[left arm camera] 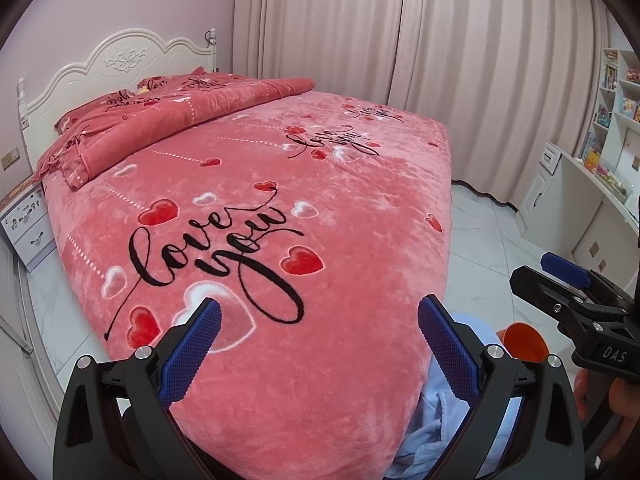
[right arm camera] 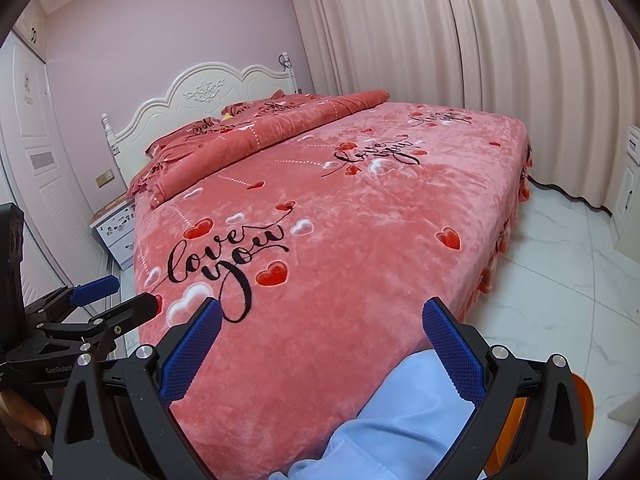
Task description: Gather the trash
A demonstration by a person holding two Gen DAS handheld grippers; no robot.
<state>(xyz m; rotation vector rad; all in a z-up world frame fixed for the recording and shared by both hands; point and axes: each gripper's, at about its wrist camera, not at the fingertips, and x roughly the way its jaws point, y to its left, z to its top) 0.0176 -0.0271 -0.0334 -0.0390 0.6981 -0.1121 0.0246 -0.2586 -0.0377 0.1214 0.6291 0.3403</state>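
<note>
Two grippers, left (left arm camera: 320, 344) & right (right arm camera: 322, 346), both spread wide w/ nothing held, above bed (left arm camera: 340, 208).

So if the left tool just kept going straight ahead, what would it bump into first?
Probably the pink bed cover. The left tool is open, holds nothing and points over the foot of the bed at the "love you" lettering. Nothing shows between them, though depth is hard to judge here.
</note>
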